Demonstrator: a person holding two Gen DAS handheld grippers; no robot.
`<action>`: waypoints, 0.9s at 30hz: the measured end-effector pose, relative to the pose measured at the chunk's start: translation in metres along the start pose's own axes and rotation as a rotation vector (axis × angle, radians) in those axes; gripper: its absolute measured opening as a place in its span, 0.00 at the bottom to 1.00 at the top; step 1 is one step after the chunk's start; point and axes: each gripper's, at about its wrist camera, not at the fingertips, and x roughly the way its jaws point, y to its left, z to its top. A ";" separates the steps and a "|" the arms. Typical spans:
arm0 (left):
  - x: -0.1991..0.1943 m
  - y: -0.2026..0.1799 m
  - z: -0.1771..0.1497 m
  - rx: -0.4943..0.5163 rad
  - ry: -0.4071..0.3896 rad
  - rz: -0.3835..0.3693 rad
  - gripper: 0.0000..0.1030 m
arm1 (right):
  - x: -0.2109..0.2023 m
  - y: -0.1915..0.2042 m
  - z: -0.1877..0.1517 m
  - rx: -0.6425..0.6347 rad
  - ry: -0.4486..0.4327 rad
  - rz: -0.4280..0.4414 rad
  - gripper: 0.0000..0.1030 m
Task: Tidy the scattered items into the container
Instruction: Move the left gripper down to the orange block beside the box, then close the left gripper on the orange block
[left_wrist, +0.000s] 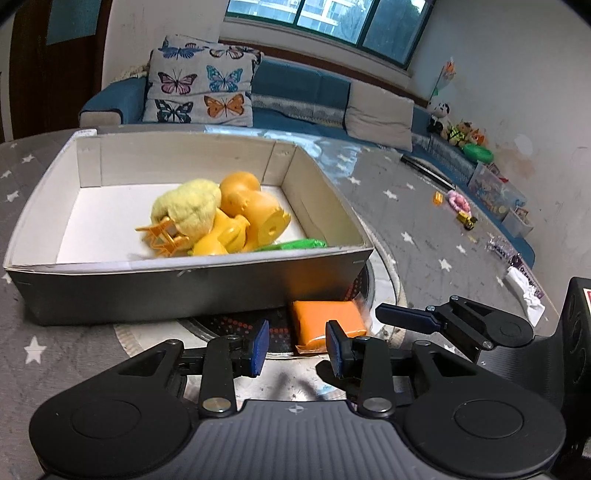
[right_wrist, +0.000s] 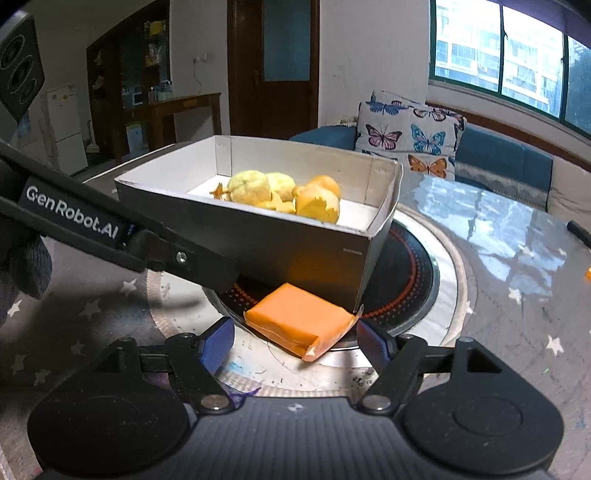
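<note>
A grey cardboard box (left_wrist: 192, 284) with a white inside holds a yellow plush (left_wrist: 188, 208), an orange gourd toy (left_wrist: 251, 206), a small orange chair and a green item (left_wrist: 295, 244). An orange wrapped block (left_wrist: 327, 326) lies on the table just in front of the box. My left gripper (left_wrist: 297, 349) is open and empty, just short of the block. In the right wrist view the box (right_wrist: 295, 254) and the block (right_wrist: 299, 321) show again. My right gripper (right_wrist: 295, 345) is open, its fingers on either side of the block's near end.
The box sits partly over a round black hotplate (right_wrist: 410, 273) set in the star-patterned table (left_wrist: 388, 221). Small toys (left_wrist: 460, 206) lie at the table's far right. A sofa with a butterfly cushion (left_wrist: 199, 86) stands behind.
</note>
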 end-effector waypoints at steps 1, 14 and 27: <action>0.002 0.000 0.000 0.000 0.005 -0.001 0.36 | 0.002 0.000 -0.001 0.002 0.005 0.000 0.74; 0.026 -0.002 0.001 0.006 0.055 -0.011 0.36 | 0.018 -0.009 -0.002 0.037 0.026 0.024 0.77; 0.033 -0.001 0.003 0.006 0.075 -0.019 0.36 | 0.017 -0.008 -0.001 0.048 0.022 0.033 0.71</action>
